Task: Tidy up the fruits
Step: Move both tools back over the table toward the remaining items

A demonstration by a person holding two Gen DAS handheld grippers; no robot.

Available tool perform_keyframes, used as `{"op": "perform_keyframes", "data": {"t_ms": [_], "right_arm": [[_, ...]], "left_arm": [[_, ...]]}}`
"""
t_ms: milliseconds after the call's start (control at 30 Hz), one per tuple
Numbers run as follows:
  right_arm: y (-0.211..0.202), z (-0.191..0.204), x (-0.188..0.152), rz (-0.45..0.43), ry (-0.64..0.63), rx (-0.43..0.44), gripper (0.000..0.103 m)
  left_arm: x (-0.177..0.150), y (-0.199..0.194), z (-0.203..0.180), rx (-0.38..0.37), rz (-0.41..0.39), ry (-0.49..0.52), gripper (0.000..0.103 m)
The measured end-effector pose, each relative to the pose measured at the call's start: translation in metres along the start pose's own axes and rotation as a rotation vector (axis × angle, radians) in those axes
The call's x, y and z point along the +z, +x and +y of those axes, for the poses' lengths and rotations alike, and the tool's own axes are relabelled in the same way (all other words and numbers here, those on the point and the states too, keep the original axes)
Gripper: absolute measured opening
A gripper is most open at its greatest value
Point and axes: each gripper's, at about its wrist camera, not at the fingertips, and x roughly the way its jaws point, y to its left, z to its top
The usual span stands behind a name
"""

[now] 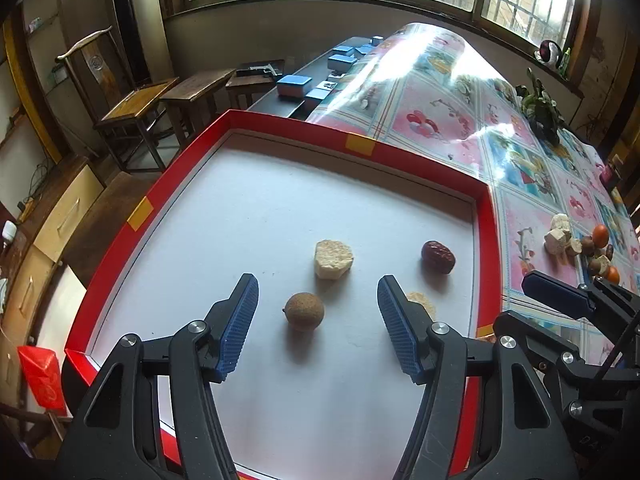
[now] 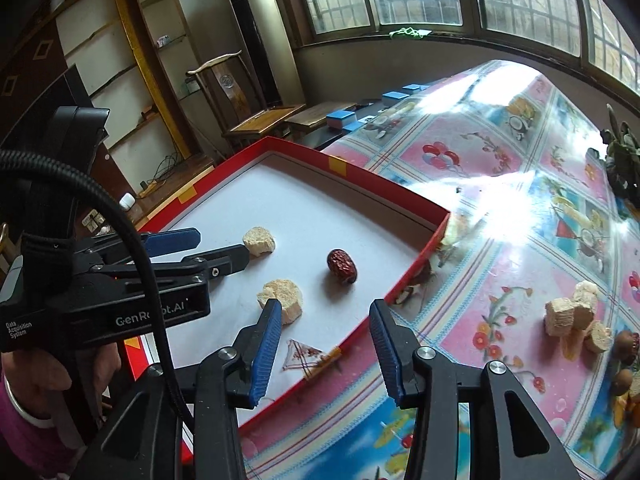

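A red-rimmed white tray [image 1: 400, 156] holds a brown round longan [image 1: 304, 311], a pale dried fruit chunk [image 1: 333, 258], a dark red jujube [image 1: 438, 257] and a second pale chunk [image 1: 422, 301] half hidden behind my left finger. My left gripper [image 1: 318, 324] is open and empty, low over the tray, with the longan between its fingers. My right gripper [image 2: 322, 346] is open and empty above the tray's [image 2: 416, 252] near right rim. It sees the jujube [image 2: 342, 266] and two pale chunks [image 2: 282, 298], [image 2: 259, 242]. A pile of loose fruit [image 1: 582, 246] lies on the tablecloth, also in the right wrist view [image 2: 580, 316].
The table carries a glossy patterned cloth [image 2: 500, 184]. A potted plant [image 1: 540, 106] stands at the far right. Blue boxes [image 1: 294, 85] sit on a dark table behind the tray. Wooden chairs [image 1: 136, 108] stand to the left. The left gripper body [image 2: 120, 288] crosses the right view.
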Motion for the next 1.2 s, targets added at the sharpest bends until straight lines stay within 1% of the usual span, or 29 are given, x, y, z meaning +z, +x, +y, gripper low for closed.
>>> {"op": "perform_keyframes", "data": {"t_ms": [167, 267, 400, 500, 633, 700, 733, 767, 800, 900, 1033, 1200], "right_arm": [[-0.024, -0.021, -0.011, -0.006, 0.015, -0.071, 0.045], [-0.040, -0.036, -0.019, -0.014, 0.033, -0.113, 0.049], [-0.063, -0.061, -0.034, -0.039, 0.090, -0.145, 0.051], [-0.079, -0.080, -0.045, -0.051, 0.130, -0.194, 0.051], [-0.093, -0.108, -0.060, -0.053, 0.199, -0.230, 0.051], [-0.100, -0.120, -0.067, -0.057, 0.235, -0.241, 0.051], [-0.102, -0.125, -0.071, -0.059, 0.249, -0.244, 0.051], [-0.104, -0.130, -0.074, -0.060, 0.261, -0.247, 0.051], [-0.105, -0.134, -0.076, -0.059, 0.270, -0.251, 0.051], [-0.109, -0.143, -0.083, -0.059, 0.283, -0.268, 0.051], [-0.111, -0.156, -0.088, -0.059, 0.312, -0.270, 0.051], [-0.113, -0.165, -0.093, -0.070, 0.334, -0.257, 0.051]], "left_arm": [[0.003, -0.008, -0.027, -0.041, -0.016, 0.046, 0.063], [0.003, -0.011, -0.044, -0.068, -0.019, 0.070, 0.062], [0.004, -0.011, -0.068, -0.106, -0.016, 0.102, 0.062], [0.004, -0.009, -0.088, -0.144, -0.006, 0.129, 0.062], [0.003, -0.001, -0.117, -0.190, 0.023, 0.181, 0.062], [0.002, 0.005, -0.131, -0.209, 0.044, 0.199, 0.062], [0.002, 0.008, -0.137, -0.212, 0.054, 0.207, 0.064], [0.003, 0.009, -0.143, -0.206, 0.047, 0.215, 0.072], [0.003, 0.010, -0.148, -0.212, 0.042, 0.220, 0.072], [0.007, 0.013, -0.161, -0.246, 0.064, 0.224, 0.072], [0.014, 0.014, -0.181, -0.241, 0.042, 0.254, 0.072], [0.024, 0.028, -0.206, -0.220, 0.044, 0.282, 0.072]]}}
